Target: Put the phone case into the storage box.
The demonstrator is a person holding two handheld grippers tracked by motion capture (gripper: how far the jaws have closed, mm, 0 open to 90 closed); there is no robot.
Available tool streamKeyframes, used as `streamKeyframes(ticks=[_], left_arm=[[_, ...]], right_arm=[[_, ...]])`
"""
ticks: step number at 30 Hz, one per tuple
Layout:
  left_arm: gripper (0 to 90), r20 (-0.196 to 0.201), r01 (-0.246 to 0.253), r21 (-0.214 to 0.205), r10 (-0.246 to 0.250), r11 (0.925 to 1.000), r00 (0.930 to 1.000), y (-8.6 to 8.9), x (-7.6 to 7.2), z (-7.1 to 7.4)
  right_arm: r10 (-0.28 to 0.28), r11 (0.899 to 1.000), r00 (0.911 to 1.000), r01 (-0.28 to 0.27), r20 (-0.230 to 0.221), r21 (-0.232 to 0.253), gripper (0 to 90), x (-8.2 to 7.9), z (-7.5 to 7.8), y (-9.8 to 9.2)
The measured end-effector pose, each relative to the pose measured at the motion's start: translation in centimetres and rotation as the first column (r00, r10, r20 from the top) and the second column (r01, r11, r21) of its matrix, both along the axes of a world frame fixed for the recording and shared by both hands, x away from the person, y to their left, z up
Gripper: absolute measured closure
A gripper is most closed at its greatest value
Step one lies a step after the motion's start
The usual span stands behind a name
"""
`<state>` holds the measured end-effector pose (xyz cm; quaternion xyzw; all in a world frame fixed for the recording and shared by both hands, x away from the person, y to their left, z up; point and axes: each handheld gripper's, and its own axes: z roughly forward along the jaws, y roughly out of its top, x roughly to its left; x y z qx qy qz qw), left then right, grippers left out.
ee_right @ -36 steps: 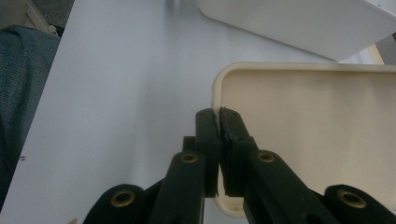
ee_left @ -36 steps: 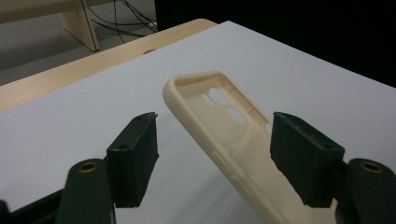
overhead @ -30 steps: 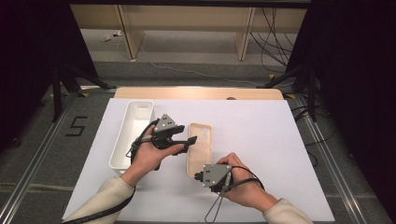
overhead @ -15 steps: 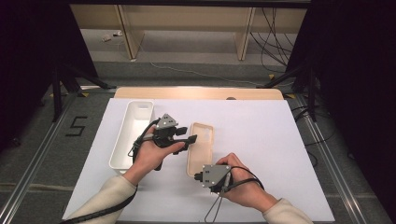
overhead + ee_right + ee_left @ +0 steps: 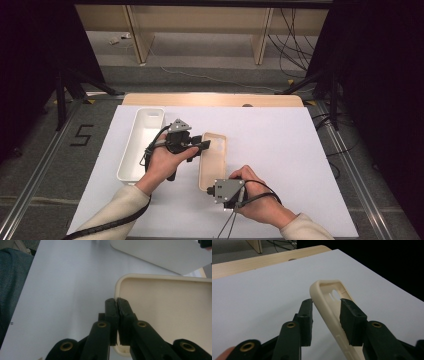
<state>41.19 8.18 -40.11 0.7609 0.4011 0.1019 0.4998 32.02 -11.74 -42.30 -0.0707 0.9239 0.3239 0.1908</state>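
Two gripper (image 5: 325, 315) pads straddle the cream lid's (image 5: 329, 305) rim, untouching.

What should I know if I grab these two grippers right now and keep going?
Left gripper: jaws have just been closing around the long edge of the cream phone case near its camera end; one pad touches the wall, the other has not yet pressed.
Right gripper: shut on the case's wall at a near corner, pinning it to the white sheet.
White tray: left of the case, apart from it.
Done: case held at one corner.
Left: probably finish the left grip, then move the case.
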Motion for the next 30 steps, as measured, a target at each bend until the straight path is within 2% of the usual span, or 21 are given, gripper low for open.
streamKeyframes(ticks=[8, 21, 30], left_arm=[[67.5, -0.013, 0.007, -0.021, -0.007, 0.9997, 0.9999, -0.1, 0.0, 0.1], [74.4, -0.023, 0.011, -0.071, -0.012, 0.9974, 0.9997, -0.2, -0.5, 0.6], [80.1, 0.012, 0.037, -0.126, -0.036, 0.9913, 0.9993, -0.8, -1.4, 1.4]], right_arm=[[0.006, 1.0, 1.0, -0.006, 0.007, -0.01, 88.7, 0.0, -0.1, 0.1], [-0.004, 0.999, 0.9999, 0.003, -0.014, -0.04, 88.7, 0.2, -0.7, 0.2], [-0.024, 0.999, 0.9997, 0.024, -0.004, -0.044, 88.7, 0.4, -1.0, 0.2]])
